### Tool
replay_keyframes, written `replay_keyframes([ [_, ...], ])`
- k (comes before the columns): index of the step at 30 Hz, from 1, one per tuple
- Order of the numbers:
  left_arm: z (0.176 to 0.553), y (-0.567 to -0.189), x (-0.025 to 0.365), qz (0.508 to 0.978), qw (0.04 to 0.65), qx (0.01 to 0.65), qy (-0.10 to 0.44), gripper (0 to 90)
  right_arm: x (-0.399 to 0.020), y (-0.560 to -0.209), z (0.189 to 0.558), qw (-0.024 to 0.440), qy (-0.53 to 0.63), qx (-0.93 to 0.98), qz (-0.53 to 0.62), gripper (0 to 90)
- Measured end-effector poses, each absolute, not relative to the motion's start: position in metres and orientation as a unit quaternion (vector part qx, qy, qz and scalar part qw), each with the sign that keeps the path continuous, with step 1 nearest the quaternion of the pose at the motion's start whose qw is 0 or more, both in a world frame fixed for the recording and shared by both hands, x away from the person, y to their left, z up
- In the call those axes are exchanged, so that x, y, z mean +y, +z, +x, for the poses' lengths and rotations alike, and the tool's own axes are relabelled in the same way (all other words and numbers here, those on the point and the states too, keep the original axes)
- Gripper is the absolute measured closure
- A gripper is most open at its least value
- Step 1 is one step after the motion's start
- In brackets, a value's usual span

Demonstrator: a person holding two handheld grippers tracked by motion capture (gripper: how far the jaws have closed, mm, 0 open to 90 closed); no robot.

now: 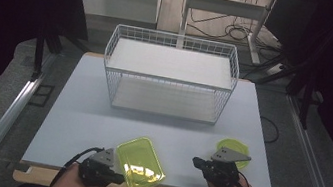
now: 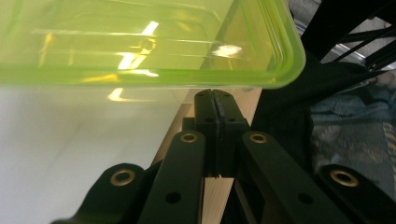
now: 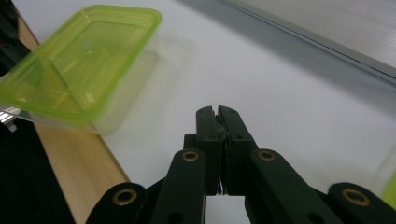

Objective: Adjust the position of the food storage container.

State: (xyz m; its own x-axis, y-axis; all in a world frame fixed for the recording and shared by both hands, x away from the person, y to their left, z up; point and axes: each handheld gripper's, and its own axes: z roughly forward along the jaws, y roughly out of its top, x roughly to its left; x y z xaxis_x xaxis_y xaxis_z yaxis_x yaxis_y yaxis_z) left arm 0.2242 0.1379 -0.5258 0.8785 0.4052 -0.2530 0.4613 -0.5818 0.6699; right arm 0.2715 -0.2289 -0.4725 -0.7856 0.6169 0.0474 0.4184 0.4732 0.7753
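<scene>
The green tub (image 1: 140,163) sits low in the high view, centre left, at the table's (image 1: 76,109) near edge. The left gripper (image 1: 109,168) is clenched just under its rim, perhaps pinching it; the contact is hidden. The right gripper (image 1: 204,163), lower right, is clenched on nothing, with a green lid (image 1: 239,148) beside it.

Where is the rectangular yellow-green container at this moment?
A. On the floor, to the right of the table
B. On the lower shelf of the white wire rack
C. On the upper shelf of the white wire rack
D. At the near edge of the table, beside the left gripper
D: the high view shows the yellow-green container at the near edge of the table, right next to the left gripper, with both shelves of the wire rack bare.
</scene>
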Motion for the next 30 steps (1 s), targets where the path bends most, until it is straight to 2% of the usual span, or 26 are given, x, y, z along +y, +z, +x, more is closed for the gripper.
replay_keyframes([
  [8, 0.231, -0.529, 0.104, 0.888, 0.386, 0.25, -0.009, 89.7, -0.225, -0.479, 0.253, 0.086, 0.414, 0.856, 0.298, 88.1],
  [12, 0.233, -0.529, 0.102, 0.893, 0.375, 0.247, -0.006, 89.7, -0.22, -0.482, 0.251, 0.076, 0.412, 0.859, 0.293, 89.0],
  [15, 0.235, -0.527, 0.119, 0.893, 0.37, 0.257, -0.006, 89.8, -0.216, -0.486, 0.251, 0.068, 0.408, 0.864, 0.288, 89.4],
  [18, 0.239, -0.522, 0.152, 0.886, 0.357, 0.294, 0.023, 89.8, -0.21, -0.49, 0.25, 0.059, 0.403, 0.867, 0.286, 89.4],
  [23, 0.255, -0.517, 0.18, 0.875, 0.345, 0.335, 0.055, 89.7, -0.198, -0.497, 0.25, 0.043, 0.392, 0.877, 0.275, 89.2],
  [30, 0.285, -0.519, 0.17, 0.893, 0.307, 0.324, 0.065, 89.2, -0.183, -0.505, 0.251, 0.035, 0.375, 0.885, 0.274, 88.0],
])
